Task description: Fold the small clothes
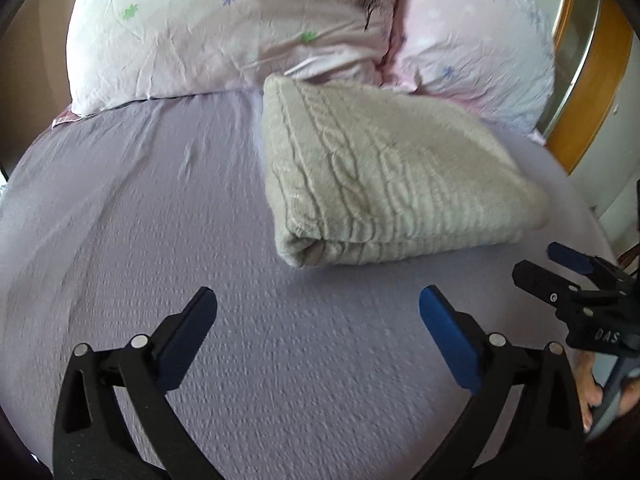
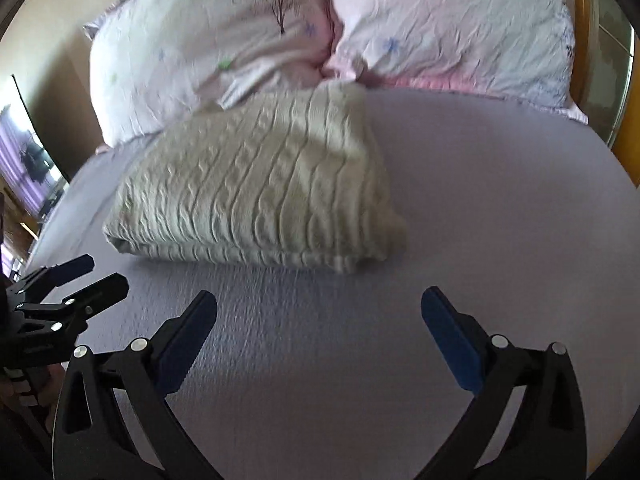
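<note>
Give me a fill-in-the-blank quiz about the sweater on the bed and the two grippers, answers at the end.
1. The cable-knit sweater lies ____ on the lilac sheet.
2. The left gripper and the right gripper both have their fingers ____.
3. Neither gripper is ____ the sweater.
4. Behind the sweater, two ____ lean at the head of the bed.

Missing words: folded; open; touching; pillows

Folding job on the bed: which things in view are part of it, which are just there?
Job:
- folded knit sweater
- left gripper, open
- right gripper, open

Just there:
- two pillows
- lilac bedsheet
- wooden headboard
</note>
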`<state>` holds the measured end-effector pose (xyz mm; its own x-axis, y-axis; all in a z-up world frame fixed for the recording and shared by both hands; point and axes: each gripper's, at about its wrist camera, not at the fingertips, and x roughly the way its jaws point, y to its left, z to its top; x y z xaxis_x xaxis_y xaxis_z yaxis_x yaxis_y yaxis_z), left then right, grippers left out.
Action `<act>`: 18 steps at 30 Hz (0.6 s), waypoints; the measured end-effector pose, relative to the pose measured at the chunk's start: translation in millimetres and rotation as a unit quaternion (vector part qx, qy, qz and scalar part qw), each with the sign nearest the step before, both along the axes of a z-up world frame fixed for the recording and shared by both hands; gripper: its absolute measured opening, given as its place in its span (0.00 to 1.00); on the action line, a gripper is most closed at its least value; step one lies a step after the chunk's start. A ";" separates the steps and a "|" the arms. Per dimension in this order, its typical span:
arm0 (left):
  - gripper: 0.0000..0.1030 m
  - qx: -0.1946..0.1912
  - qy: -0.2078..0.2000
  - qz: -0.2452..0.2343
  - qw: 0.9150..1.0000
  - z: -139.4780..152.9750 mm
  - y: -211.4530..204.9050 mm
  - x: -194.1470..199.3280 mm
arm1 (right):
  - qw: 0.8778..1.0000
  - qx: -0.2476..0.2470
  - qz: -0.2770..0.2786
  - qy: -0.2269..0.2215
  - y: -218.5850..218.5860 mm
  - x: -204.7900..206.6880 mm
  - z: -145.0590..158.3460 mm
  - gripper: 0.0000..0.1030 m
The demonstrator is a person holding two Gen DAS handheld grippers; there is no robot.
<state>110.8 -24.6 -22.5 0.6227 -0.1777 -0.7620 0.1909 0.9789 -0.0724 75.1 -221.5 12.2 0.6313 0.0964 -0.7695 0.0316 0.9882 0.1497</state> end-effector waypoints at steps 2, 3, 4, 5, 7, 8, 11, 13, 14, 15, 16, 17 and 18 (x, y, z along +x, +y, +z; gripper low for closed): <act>0.98 0.011 0.009 0.004 1.000 -5.2 -0.7 1.8 | 1.000 -0.013 -0.002 0.010 7.4 2.7 -5.5 0.99; 0.98 0.011 0.012 0.003 1.000 -7.4 -1.3 1.9 | 1.000 -0.016 0.000 0.014 11.7 0.5 -5.6 0.99; 0.98 0.013 0.016 0.003 1.000 -9.2 -2.0 2.3 | 1.000 -0.020 0.002 0.017 15.1 -1.6 -6.2 0.99; 0.98 0.018 0.017 0.003 1.000 -11.1 -2.8 2.7 | 0.999 -0.027 0.002 0.021 20.9 3.8 -8.6 0.99; 0.98 0.030 0.013 0.006 0.999 -12.8 -5.2 1.1 | 0.999 -0.035 0.004 0.024 27.9 5.5 -8.2 0.99; 0.98 0.034 0.012 0.007 0.999 -13.0 -6.5 1.6 | 0.999 -0.039 0.006 0.027 29.8 6.9 -8.9 0.99; 0.98 0.048 0.010 0.008 0.999 -13.4 -9.7 2.9 | 0.998 -0.051 0.004 0.035 33.3 9.4 -12.0 0.99; 0.98 0.058 0.010 0.007 0.998 -14.1 -12.0 3.6 | 0.997 -0.061 0.005 0.036 35.4 9.1 -12.9 0.99; 0.98 0.061 0.010 0.007 0.998 -14.1 -12.7 3.5 | 0.997 -0.068 0.005 0.036 37.2 8.8 -13.3 0.99; 0.98 0.059 0.011 0.008 0.998 -13.9 -11.9 3.9 | 0.997 -0.068 0.005 0.036 37.6 9.2 -13.4 0.99; 0.98 0.059 0.011 0.008 0.998 -13.7 -11.8 3.8 | 0.997 -0.067 0.004 0.035 37.2 8.4 -13.3 0.99; 0.98 0.059 0.011 0.008 0.998 -13.5 -11.8 3.7 | 0.997 -0.067 0.004 0.035 37.2 8.3 -13.3 0.99; 0.98 0.059 0.011 0.008 0.998 -13.4 -11.9 3.6 | 0.997 -0.067 0.004 0.035 37.0 8.3 -13.2 0.99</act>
